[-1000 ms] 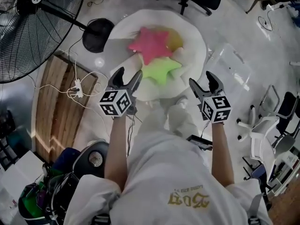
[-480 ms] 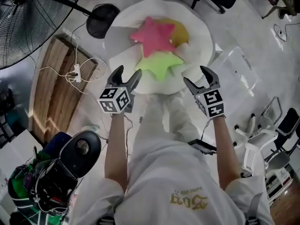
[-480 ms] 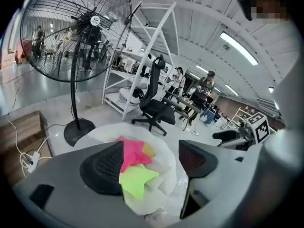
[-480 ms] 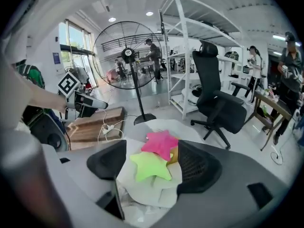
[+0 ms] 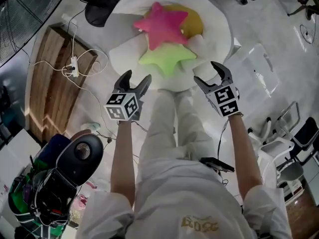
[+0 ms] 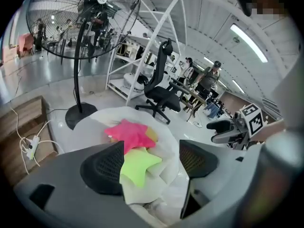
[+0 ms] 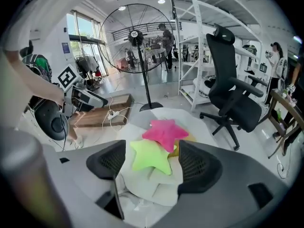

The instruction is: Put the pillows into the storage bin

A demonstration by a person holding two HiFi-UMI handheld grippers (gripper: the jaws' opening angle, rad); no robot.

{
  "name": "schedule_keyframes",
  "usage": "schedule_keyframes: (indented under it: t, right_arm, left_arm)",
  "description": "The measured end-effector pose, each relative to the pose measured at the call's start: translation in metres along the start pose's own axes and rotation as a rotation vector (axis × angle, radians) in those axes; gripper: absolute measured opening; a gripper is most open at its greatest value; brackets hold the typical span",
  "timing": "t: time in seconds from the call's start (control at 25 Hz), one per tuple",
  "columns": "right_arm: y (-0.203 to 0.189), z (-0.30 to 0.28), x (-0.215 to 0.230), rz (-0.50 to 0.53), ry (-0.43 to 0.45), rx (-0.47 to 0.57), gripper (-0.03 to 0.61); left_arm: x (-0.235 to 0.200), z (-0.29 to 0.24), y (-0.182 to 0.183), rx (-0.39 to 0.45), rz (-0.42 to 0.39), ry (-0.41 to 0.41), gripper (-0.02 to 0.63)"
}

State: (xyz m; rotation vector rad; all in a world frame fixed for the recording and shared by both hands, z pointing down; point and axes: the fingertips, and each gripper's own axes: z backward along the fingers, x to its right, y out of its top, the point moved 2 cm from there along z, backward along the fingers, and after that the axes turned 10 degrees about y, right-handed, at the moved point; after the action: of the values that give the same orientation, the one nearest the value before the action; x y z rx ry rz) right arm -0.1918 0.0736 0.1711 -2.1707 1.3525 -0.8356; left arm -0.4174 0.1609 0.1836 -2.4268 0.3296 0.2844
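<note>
Left tool (image 5: 136, 76), right tool (image 5: 205, 72): jaws apart, empty

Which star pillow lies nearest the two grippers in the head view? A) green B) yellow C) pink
A: the green star pillow lies at the near side of the pile, just ahead of the open left gripper and open right gripper; the pink star pillow lies beyond it.

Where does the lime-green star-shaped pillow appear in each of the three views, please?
Head view: lime-green star-shaped pillow at upper centre.
Left gripper view: the pillow at low centre.
Right gripper view: the pillow just below centre.
Shared landmark: pink star-shaped pillow overlapping its far side.
</note>
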Motion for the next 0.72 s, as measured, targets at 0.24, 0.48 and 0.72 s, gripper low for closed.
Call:
schedule_keyframes:
  t: [0.24,0.48,0.72]
  right_arm:
    - [-0.019,-0.061,0.018,-0.035,0.063,-0.018,0.341]
    - [-0.039,-0.119,0.036,-0.047,0.072,-0.082,0.344]
    - [-0.072,-0.166,0.054,-0.097,0.068,-0.149,0.364]
  left_arm:
    - [-0.038,-0.058,-0.03,-0.082,-0.018,-0.006,0.368]
    - [-0.065,-0.107,-0.052,-0.145,-0.035,-0.033,0.371]
    - [-0.089,-0.154,-0.085,-0.233,-0.086,-0.06,0.388]
